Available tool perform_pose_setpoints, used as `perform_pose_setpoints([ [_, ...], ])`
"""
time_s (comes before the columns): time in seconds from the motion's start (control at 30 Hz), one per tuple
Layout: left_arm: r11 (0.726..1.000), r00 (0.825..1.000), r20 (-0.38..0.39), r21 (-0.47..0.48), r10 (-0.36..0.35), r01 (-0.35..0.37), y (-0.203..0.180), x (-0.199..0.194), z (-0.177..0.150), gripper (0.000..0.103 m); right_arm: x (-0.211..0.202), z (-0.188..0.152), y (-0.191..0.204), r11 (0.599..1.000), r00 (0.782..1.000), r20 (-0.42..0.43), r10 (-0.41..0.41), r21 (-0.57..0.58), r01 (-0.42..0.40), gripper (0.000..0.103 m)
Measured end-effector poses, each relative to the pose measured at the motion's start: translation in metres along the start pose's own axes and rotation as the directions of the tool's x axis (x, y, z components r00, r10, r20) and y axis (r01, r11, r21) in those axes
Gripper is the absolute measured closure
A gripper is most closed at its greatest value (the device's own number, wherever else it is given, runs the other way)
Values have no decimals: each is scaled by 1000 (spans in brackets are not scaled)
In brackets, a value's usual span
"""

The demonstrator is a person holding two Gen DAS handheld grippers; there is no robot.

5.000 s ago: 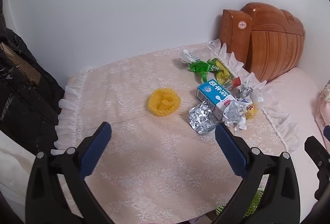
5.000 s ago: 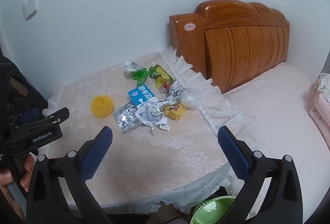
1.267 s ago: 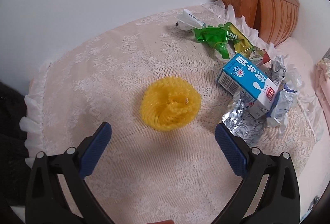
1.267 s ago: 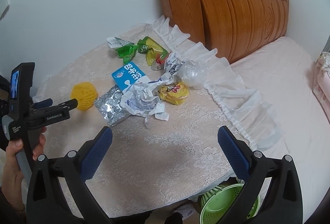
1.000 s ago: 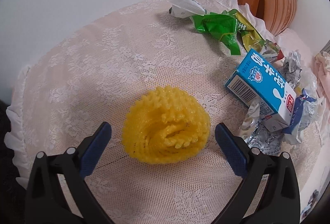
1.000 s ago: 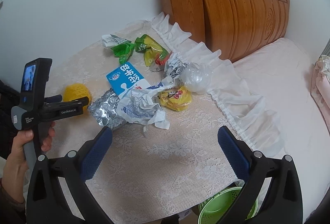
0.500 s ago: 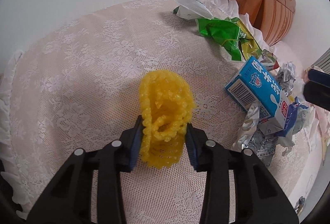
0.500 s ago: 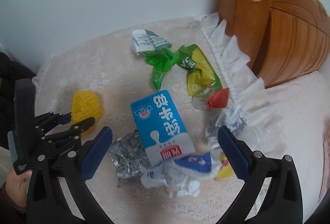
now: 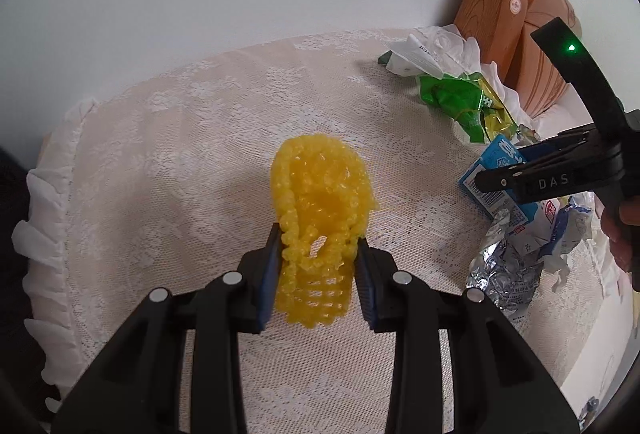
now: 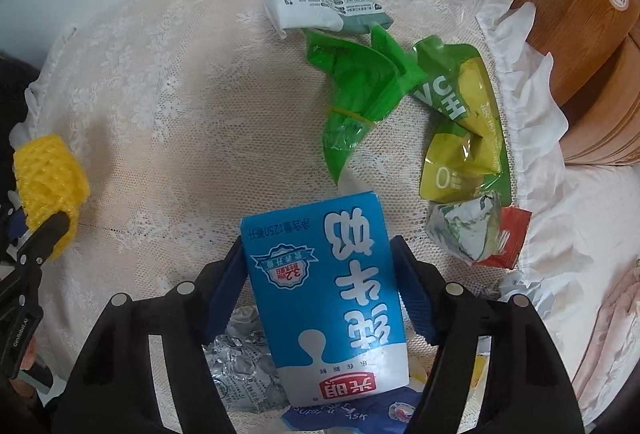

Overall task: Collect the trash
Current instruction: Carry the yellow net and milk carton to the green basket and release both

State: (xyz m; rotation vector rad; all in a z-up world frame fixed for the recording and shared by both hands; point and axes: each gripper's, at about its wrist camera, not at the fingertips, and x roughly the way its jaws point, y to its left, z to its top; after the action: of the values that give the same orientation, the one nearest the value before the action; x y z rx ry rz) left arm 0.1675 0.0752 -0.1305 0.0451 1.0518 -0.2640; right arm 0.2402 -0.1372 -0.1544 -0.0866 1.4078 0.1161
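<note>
Left gripper (image 9: 318, 266) jaws clamp yellow foam net (image 9: 320, 210); right gripper (image 10: 320, 290) jaws, just closing, straddle "250" milk carton (image 10: 324, 298).

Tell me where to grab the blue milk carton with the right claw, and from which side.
Grip the blue milk carton across its narrow width, mid-body, coming straight down from above. It lies flat, printed face up, on the foil wrapper, so its two long side faces are the ones exposed. The right claw already straddles it there, its jaws just closing, apparently not yet pressing.
</note>
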Motion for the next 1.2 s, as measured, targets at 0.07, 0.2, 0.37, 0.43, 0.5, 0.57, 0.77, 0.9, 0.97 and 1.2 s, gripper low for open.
perform_pose_setpoints([
  [0.07,1000,1000,8,-13,8,-8,5,-5,-1,70,-6,1,1,1000,999,42,20,15,-21,33],
  [0.2,999,999,34,-26,37,-36,10,-16,-5,70,-30,4,2,994,981,174,87,53,-98,33],
  [0.37,999,997,54,-30,46,-44,9,-32,-10,70,-69,4,-6,977,922,361,142,99,-189,33],
  [0.43,999,997,66,-14,49,-48,4,-40,-14,70,-86,-3,-8,966,893,419,165,116,-233,33],
  [0.5,999,996,81,5,43,-43,-2,-50,-20,70,-104,-13,-9,955,866,466,183,126,-269,33],
  [0.57,999,995,94,26,28,-31,-9,-61,-26,70,-121,-32,-14,944,839,506,199,130,-302,33],
  [0.77,992,994,94,123,-49,38,-47,-92,-50,70,-171,-150,-40,922,788,596,152,201,-330,33],
  [0.9,958,988,71,266,-134,111,-101,-108,-77,70,-176,-258,-74,887,823,567,27,366,-281,33],
  [0.97,918,982,39,365,-184,157,-139,-113,-93,70,-169,-313,-89,850,862,503,-60,479,-220,33],
  [1.2,675,901,-250,599,-354,432,-291,-102,-171,70,-130,-477,-131,626,927,316,-203,770,-126,33],
])
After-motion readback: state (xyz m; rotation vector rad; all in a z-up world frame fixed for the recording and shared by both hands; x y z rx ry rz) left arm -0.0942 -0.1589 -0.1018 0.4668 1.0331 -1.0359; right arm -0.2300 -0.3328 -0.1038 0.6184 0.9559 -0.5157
